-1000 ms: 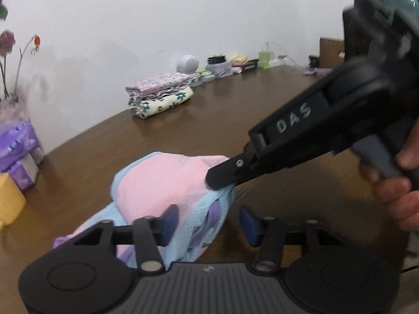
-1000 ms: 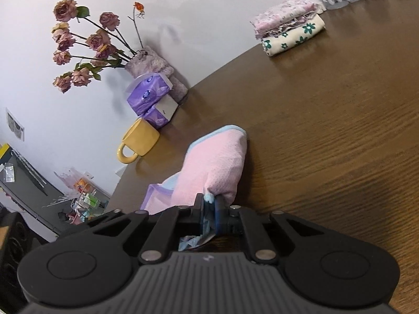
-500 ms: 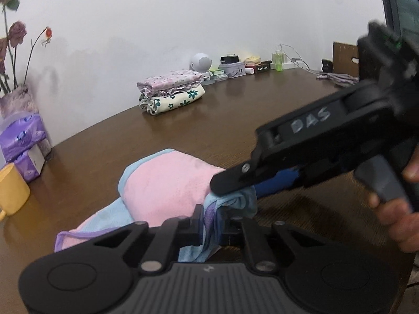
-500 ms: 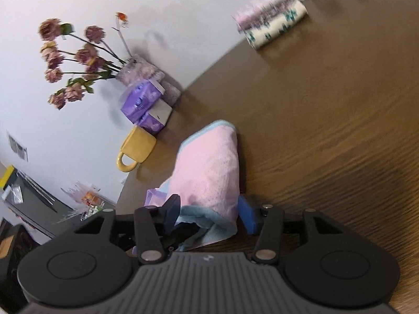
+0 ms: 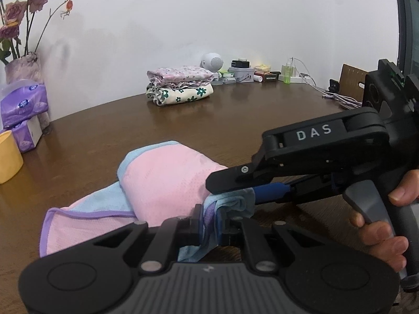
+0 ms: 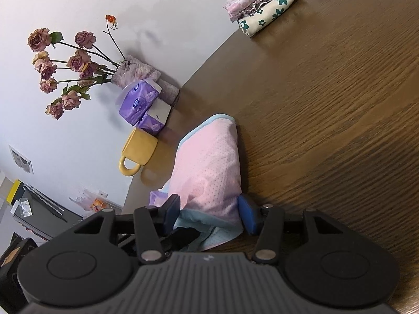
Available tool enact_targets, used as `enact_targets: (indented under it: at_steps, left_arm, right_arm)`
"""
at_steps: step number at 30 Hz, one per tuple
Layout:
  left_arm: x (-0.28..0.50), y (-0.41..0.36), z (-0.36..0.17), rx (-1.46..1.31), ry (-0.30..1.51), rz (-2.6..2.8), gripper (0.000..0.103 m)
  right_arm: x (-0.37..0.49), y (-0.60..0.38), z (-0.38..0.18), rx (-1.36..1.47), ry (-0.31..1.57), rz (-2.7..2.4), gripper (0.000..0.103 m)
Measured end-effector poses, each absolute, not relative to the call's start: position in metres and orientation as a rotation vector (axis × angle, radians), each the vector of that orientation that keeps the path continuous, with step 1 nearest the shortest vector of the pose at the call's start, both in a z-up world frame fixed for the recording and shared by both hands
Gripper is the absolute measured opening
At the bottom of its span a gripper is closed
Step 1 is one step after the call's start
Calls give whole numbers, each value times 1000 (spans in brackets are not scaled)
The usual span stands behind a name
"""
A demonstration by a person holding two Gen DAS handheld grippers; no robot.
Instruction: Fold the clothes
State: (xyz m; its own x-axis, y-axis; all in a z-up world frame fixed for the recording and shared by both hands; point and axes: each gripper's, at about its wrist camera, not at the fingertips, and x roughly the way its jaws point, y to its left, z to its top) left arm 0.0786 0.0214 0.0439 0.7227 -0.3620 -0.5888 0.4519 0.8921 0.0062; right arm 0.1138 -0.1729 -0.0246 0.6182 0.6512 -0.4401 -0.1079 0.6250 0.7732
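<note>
Since a second ago the left gripper (image 5: 209, 225) has clamped onto the near blue hem of the pink-and-blue garment (image 5: 162, 183), though its jaws have just eased slightly; the right gripper (image 6: 208, 210) has let go, its blue pads straddling the folded bundle without pinching it. That garment lies folded on the brown wooden table (image 5: 235, 120), right of the yellow mug (image 6: 138, 149).

Pink cloth (image 5: 167, 183) in left hand-held gripper (image 5: 210, 225)
</note>
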Motion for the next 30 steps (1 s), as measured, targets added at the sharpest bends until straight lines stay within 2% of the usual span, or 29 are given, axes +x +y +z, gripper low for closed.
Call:
enact_targets:
  at_steps: [2, 4, 5, 6, 7, 13, 17, 22, 30]
  left_arm:
    - [78, 23, 44, 146, 628, -464, 20]
    - [75, 25, 47, 146, 629, -473, 27]
    - [73, 27, 49, 144, 626, -472, 37]
    - [71, 29, 50, 143, 625, -469, 42]
    - [70, 32, 52, 136, 625, -463, 49]
    - [68, 53, 59, 61, 632, -442, 53]
    - [58, 39, 58, 199, 592, -407, 66]
    - [47, 9, 51, 314, 571, -434, 69]
    - [49, -21, 37, 440, 559, -309, 69]
  right_arm:
    - [115, -172, -27, 783, 795, 484, 41]
    - [119, -172, -32, 800, 821, 481, 18]
    - [120, -172, -35, 807, 832, 480, 15]
    - [120, -172, -36, 809, 832, 481, 14]
    - [120, -172, -36, 808, 832, 482, 14]
    - [118, -168, -31, 755, 826, 482, 13]
    - [112, -164, -21, 706, 808, 489, 13]
    - [92, -152, 0, 541, 717, 494, 13]
    - [78, -155, 0, 542, 695, 520, 12]
